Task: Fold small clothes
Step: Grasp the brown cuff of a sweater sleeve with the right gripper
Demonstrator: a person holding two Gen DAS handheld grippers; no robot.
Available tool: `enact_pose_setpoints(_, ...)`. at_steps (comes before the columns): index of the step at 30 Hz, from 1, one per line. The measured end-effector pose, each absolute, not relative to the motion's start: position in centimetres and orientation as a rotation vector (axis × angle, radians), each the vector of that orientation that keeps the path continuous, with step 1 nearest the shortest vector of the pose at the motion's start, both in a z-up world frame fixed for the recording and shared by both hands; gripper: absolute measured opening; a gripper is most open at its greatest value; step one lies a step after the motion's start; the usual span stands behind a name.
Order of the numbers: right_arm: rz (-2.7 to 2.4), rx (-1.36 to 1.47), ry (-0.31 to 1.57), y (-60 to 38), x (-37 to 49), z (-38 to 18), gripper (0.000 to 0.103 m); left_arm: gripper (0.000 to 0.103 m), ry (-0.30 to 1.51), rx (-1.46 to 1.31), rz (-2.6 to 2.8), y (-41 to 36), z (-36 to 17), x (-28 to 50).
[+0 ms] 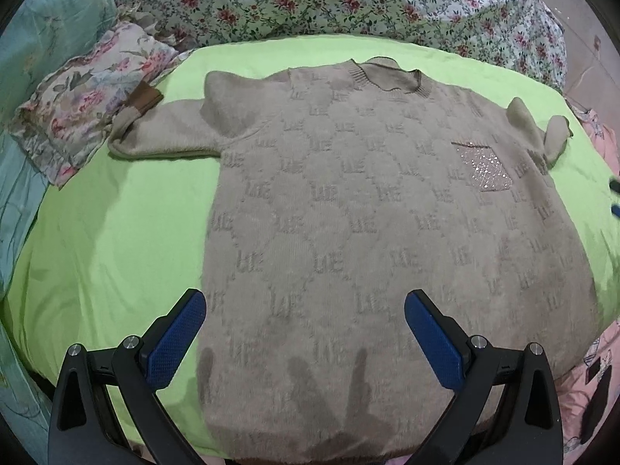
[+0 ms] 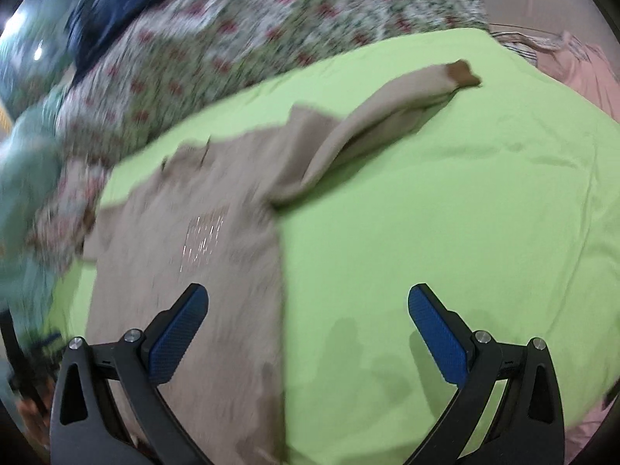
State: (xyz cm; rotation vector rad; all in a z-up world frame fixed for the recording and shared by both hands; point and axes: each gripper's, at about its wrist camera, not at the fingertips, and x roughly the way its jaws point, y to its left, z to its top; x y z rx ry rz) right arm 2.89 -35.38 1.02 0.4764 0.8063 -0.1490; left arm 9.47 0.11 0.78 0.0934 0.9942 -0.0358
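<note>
**Starting the fold: sweater spread flat, both tongs empty**

Looking along your left gripper (image 1: pixel 304 333), you have the beige knit sweater (image 1: pixel 368 209) laid face up across the middle of the frame on the lime-green sheet (image 1: pixel 116 240), neckline toward the top and hem toward the bottom edge. Your tongs stand wide apart here and hold nothing; they frame the lower left part of the sweater's body. One sleeve (image 1: pixel 162 135) runs out to the left of the frame, its brown cuff resting against a floral pillow (image 1: pixel 77 104). The other sleeve bunches at the right edge, beside the sequinned pocket (image 1: pixel 482 168).

Your right gripper (image 2: pixel 308 335) is also spread wide and empty. In its view the sweater fills the lower left, and its right-hand sleeve (image 2: pixel 387 116) stretches toward the upper right, ending in a brown cuff.

By the look of it, no fold is made yet: the garment is only spread out. The next move likely calls for you to take a sleeve or a side edge and bring it in over the body; each sleeve lies well ahead of your tongs, so you need to reach forward first and close on a single layer of knit.

The right wrist view is smeared, so the knit pattern and the heaped floral bedding (image 2: pixel 232 38) at the top are hard to read. The hem is partly cut off by the frame bottom, and the dark blue streaks at the far right of the left view cannot be identified.
</note>
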Motion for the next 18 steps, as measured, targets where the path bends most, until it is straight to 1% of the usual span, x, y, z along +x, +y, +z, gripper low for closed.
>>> enact_pose_setpoints(2, -0.161, 0.513, 0.752, -38.5, 4.6, 1.5, 0.096, 0.103, 1.0, 0.1, -0.044, -0.2, 0.8, 9.9)
enact_pose_setpoints(3, -0.177, 0.532, 0.736, -40.0, 5.5, 1.5, 0.089, 0.103, 1.01, 0.101, -0.047, -0.5, 0.7, 10.2)
enact_pose_setpoints(4, -0.202, 0.555, 0.728, -41.6, 6.5, 1.6, 0.079, 0.103, 1.012, 0.108, -0.049, -0.7, 0.6, 10.5)
enact_pose_setpoints(6, -0.231, 0.622, 0.703, -44.9, 8.7, 1.4, 0.068, 0.103, 1.022, 0.106, -0.054, -1.0, 0.2, 11.2)
enact_pose_setpoints(8, -0.275, 0.687, 0.684, -48.2, 11.1, 1.0, 0.067, 0.103, 1.037, 0.097, -0.058, -1.1, -0.1, 11.9)
enact_pose_setpoints(12, -0.352, 0.819, 0.627, -54.5, 15.2, 0.0, 0.058, 0.103, 1.059, 0.096, -0.051, -1.2, -0.9, 13.4)
enact_pose_setpoints(17, -0.454, 0.845, 0.68, -58.8, 19.7, -2.3, 0.054, 0.102, 1.108, 0.071, -0.041, -1.4, -2.4, 15.6)
enact_pose_setpoints(18, -0.457, 0.871, 0.686, -59.5, 20.2, -2.9, 0.048, 0.102, 1.115, 0.064, -0.042, -1.5, -2.6, 16.0)
